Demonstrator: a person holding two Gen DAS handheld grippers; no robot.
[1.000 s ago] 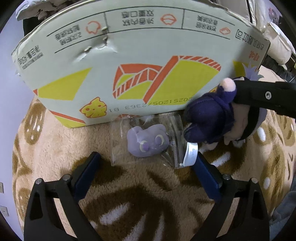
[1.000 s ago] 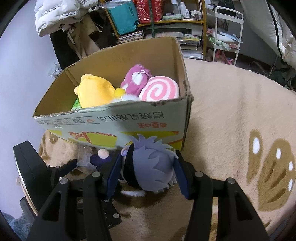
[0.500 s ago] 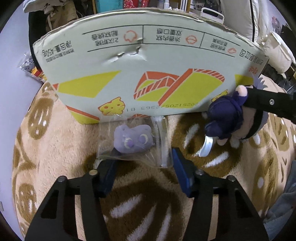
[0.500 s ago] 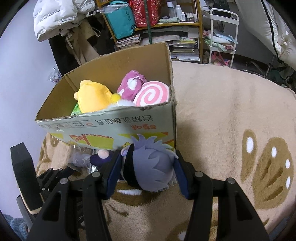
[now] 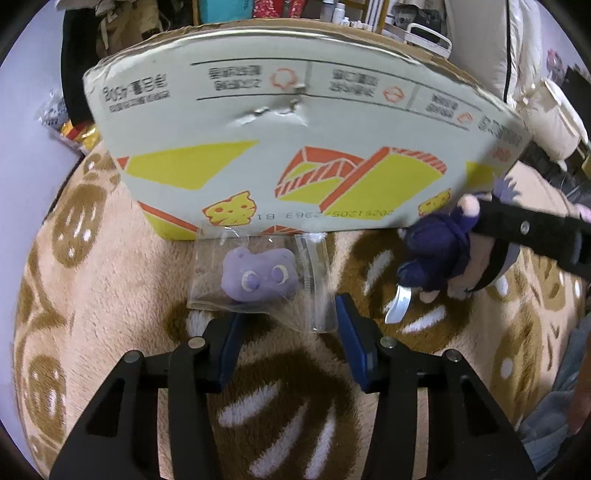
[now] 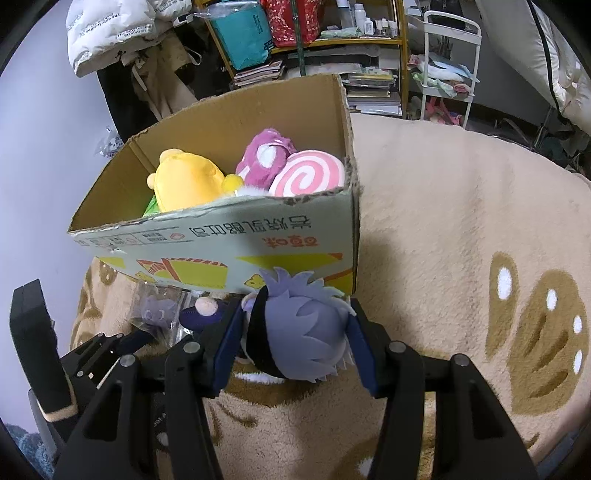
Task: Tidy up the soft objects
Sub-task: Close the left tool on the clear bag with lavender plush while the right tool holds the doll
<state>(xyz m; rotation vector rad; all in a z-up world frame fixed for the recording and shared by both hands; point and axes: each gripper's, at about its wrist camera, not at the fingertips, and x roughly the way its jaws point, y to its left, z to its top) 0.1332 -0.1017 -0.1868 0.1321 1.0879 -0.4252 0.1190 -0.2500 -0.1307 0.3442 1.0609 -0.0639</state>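
Note:
A small purple plush in a clear plastic bag (image 5: pixel 258 278) lies on the rug against the cardboard box (image 5: pixel 295 147). My left gripper (image 5: pixel 286 334) is open, its jaws spread around the bag's near edge. My right gripper (image 6: pixel 291 332) is shut on a doll with grey-purple hair and dark clothes (image 6: pixel 303 332), held just above the rug by the box's near right corner. The doll (image 5: pixel 443 254) also shows at the right of the left wrist view. The box (image 6: pixel 229 236) holds a yellow plush (image 6: pixel 184 181), a pink-purple plush (image 6: pixel 266 155) and a pink swirl cushion (image 6: pixel 306 177).
A beige rug with brown paw prints (image 6: pixel 461 221) covers the floor. Cluttered shelves (image 6: pixel 332 37) and a white cart (image 6: pixel 450 66) stand behind the box. A white padded jacket (image 6: pixel 110 29) hangs at the back left.
My left gripper has narrowed and pulled back from the box, with the bagged plush staying between its jaws. My right gripper has lifted the doll a little and kept hold of it.

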